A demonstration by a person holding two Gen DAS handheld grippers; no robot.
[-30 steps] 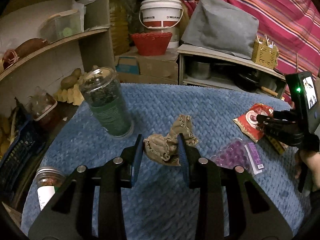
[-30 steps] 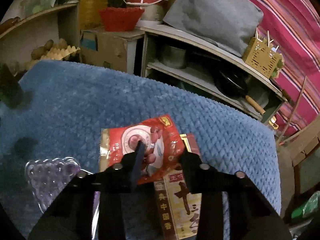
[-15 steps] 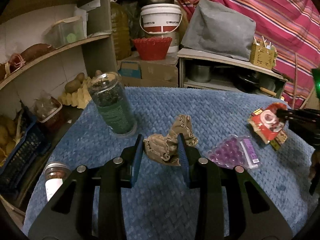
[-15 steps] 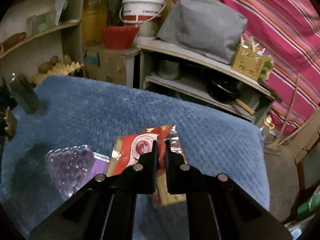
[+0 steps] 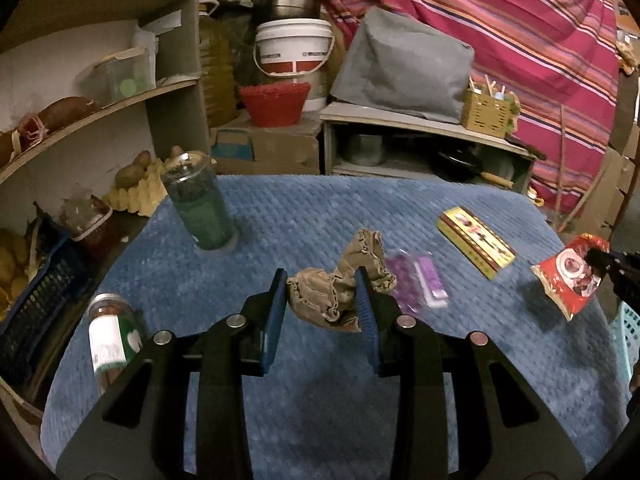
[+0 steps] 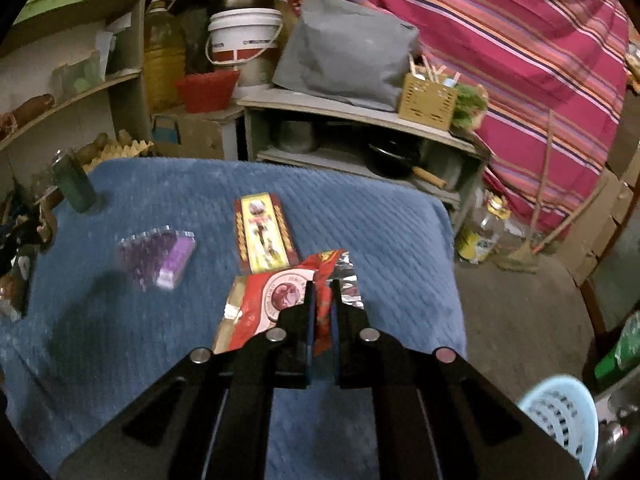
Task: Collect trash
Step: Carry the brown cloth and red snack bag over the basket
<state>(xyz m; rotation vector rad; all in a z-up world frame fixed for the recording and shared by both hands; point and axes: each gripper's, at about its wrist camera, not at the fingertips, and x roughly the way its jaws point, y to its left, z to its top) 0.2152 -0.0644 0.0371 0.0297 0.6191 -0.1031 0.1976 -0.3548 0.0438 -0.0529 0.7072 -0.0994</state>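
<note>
My left gripper (image 5: 322,292) is shut on a crumpled brown paper wad (image 5: 332,292) and holds it above the blue-covered table (image 5: 280,224). My right gripper (image 6: 323,294) is shut on a red snack wrapper (image 6: 276,300), lifted off the table near its right edge; the wrapper also shows in the left wrist view (image 5: 570,278). A purple blister pack (image 5: 418,284) and a yellow-red flat box (image 5: 476,242) lie on the table; both also show in the right wrist view, the pack (image 6: 158,258) left of the box (image 6: 264,232).
A dark green jar (image 5: 198,204) stands at the table's back left, a small jar (image 5: 110,338) at its left edge. A light blue basket (image 6: 560,420) sits on the floor to the right. Shelves and a low cabinet (image 5: 400,136) stand behind.
My right gripper closed on the red wrapper and lifted it up and to the right, uncovering the yellow-red box. My left gripper rose and drew back a little, still holding the brown wad.
</note>
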